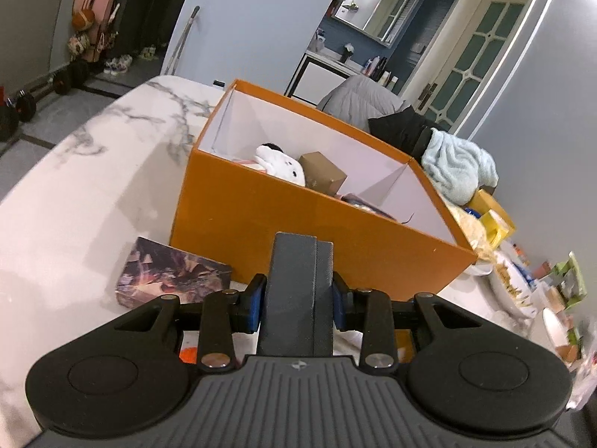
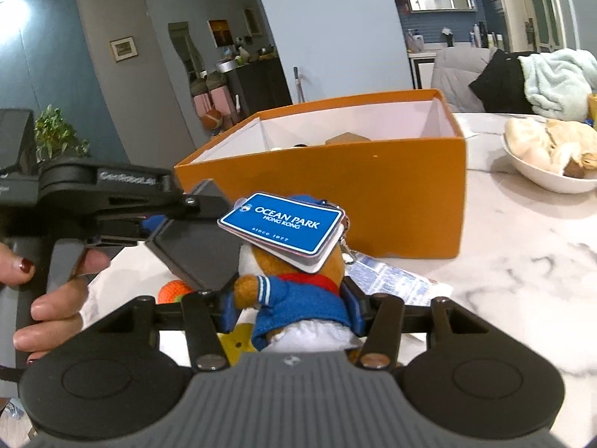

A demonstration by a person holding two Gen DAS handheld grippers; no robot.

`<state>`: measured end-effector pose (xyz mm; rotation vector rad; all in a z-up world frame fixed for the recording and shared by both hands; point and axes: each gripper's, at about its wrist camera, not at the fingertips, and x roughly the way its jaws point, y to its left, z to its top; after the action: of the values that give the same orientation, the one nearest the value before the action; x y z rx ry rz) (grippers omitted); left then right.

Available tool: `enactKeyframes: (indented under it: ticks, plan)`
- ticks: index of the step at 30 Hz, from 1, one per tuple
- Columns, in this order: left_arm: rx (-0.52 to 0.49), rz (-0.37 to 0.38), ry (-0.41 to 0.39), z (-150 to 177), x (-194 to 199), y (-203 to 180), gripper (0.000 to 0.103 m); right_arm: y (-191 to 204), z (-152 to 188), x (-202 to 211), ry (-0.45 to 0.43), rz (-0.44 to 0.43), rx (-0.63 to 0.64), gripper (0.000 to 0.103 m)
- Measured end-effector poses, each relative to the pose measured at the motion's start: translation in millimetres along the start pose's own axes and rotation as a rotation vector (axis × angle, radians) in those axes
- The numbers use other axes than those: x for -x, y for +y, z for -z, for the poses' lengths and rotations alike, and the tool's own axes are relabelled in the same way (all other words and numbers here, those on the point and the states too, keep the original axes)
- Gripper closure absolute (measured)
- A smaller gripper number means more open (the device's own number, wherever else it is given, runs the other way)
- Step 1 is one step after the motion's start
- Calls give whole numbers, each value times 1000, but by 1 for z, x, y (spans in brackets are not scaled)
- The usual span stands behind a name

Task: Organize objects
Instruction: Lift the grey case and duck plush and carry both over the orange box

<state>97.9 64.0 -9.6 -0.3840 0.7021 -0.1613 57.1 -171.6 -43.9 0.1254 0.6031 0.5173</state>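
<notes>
An open orange box [image 1: 298,224] stands on the marble table [image 1: 93,171]; inside lie a white plush [image 1: 278,164] and a small brown carton [image 1: 322,171]. My left gripper [image 1: 300,250] is shut and empty, just short of the box's near wall. In the right wrist view my right gripper [image 2: 294,298] is shut on a small plush bear [image 2: 298,298] in a blue jacket with a blue Ocean Park tag [image 2: 283,226]. It holds the bear in front of the orange box [image 2: 335,194]. The left gripper [image 2: 194,239] shows at its left.
A patterned card box [image 1: 175,276] lies left of my left gripper. A white bowl of bread [image 2: 548,156] stands right of the box. A printed packet [image 2: 391,278], an orange ball [image 2: 173,291] and a yellow item [image 2: 235,343] lie under the grippers. Clothes [image 1: 455,164] are piled behind the box.
</notes>
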Motion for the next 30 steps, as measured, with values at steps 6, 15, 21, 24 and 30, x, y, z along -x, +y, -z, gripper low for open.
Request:
enactKeyframes:
  ticks: [6,15,21,24,30]
  plan:
    - [-27,-33,12,5,6,-3,62,-6,5,10,1,30,-16,47]
    - [-53,-73,33,11,7,-6,62,-9,10,12,6,39,-26,47]
    - [-84,-99,30,13,11,-13,62,-7,11,18,2,37,-14,47]
    - [-96,-107,30,13,11,-16,62,-5,10,20,-2,40,-4,47]
    - [-116,-120,23,14,14,-20,62,-3,11,22,-4,39,2,47]
